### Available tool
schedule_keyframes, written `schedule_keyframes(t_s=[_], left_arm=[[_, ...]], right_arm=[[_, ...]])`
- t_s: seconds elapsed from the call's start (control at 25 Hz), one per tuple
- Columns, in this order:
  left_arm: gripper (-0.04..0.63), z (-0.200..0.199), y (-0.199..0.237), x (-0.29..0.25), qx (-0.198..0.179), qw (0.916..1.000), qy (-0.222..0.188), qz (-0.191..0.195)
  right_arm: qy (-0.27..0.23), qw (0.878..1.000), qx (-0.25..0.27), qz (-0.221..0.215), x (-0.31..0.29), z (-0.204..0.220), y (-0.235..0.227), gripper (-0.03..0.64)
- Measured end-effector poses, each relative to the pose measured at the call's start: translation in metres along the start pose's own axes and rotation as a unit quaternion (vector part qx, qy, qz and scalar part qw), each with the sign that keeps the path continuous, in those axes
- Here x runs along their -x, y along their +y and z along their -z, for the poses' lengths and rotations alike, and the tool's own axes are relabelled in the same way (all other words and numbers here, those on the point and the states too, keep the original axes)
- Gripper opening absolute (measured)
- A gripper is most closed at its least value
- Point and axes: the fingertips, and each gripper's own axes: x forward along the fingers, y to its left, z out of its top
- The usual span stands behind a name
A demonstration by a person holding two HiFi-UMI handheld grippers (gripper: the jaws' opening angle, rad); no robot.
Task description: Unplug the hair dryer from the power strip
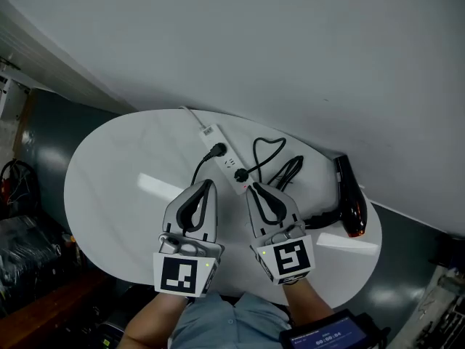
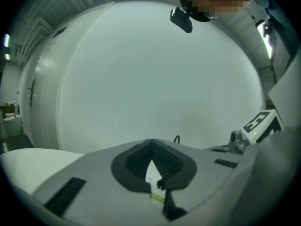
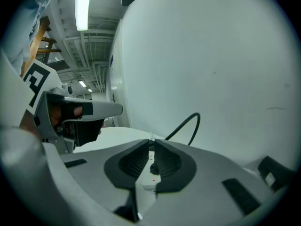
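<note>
Our left tool is clenched, tips together and gripping nothing. Our right tool is all but clenched too, with only a sliver between its jaws and nothing in it. Both point at the white power strip, which lies slantwise on the oval desk just beyond their tips.

Two black plugs sit in the strip: the far plug, whose lead runs back under our left tool, and the near plug, just ahead of our right tool. The near plug's cord loops away toward the hair dryer, which lies on its side at the desk's right edge, well apart from the strip. We judge the near plug to be the dryer's.

We take this as the approach, with nothing unplugged yet. Next we would need to open the right tool, close it on the near plug, steady the strip with the left, and pull straight out.

We see no containers. The strip's sockets are the only holders here, and they hold those two plugs.
</note>
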Motion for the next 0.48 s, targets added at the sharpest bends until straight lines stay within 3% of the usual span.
schedule_keyframes(t_s=[0.12,0.28,0.48], left_arm=[[-0.002,0.020,0.007,-0.017,0.015,0.9996,0.019,0.012],[-0.002,0.047,0.008,-0.033,0.081,0.9952,0.053,0.017],[-0.002,0.068,0.005,-0.046,0.098,0.9909,0.082,0.040]], right_arm=[[-0.011,1.000,0.016,0.000,-0.020,0.008,-0.001,0.098],[-0.021,1.000,0.007,0.021,-0.036,0.015,-0.005,0.106],[-0.004,0.999,-0.021,0.039,-0.042,0.024,-0.010,0.106]])
